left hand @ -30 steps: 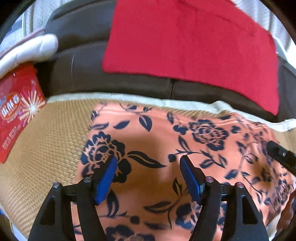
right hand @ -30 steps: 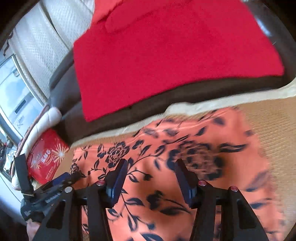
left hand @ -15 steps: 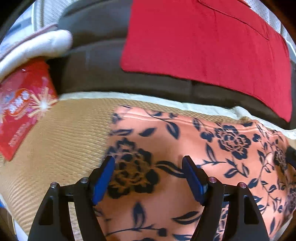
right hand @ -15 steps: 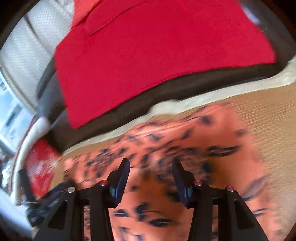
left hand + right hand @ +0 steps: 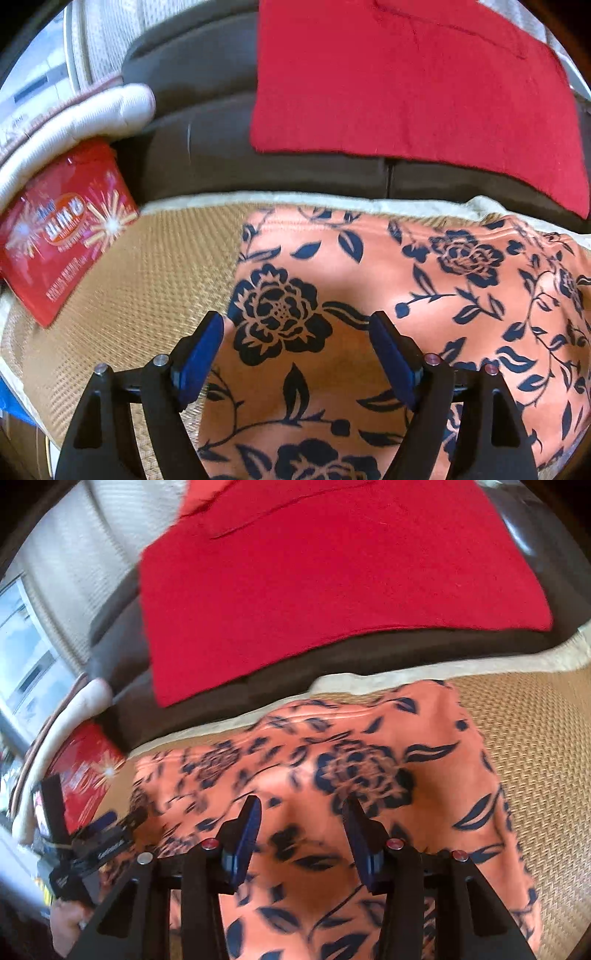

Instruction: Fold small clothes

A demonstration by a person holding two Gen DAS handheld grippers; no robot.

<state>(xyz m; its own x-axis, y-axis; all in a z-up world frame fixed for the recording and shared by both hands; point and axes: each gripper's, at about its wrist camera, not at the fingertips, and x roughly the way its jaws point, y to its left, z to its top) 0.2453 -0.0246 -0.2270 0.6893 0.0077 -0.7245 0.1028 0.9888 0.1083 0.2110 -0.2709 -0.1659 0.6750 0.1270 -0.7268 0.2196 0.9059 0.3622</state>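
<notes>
Cloth: floral garment (image 5: 388,295) lies flat on the woven mat (image 5: 155,266).
Left gripper (image 5: 295,347): opening, empty, over its left edge.
Right gripper (image 5: 301,830): closing, pads not yet touching.
Advice: we pinch matching edges, lift evenly.

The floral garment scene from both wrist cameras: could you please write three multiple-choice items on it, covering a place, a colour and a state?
1. Where does the red packet lie?
A. on the floral garment
B. on the woven mat, apart from the garment
C. on the red cloth

2. What colour is the flower print on the floral garment?
A. dark blue
B. white
C. green

3. How is the left gripper?
A. clamped on the packet
B. pinching a fold
C. jaws apart, gripping nothing

Key: B, the packet rests on the woven mat; A, dark blue roses on orange; C, both pads are clear of the fabric.
</notes>
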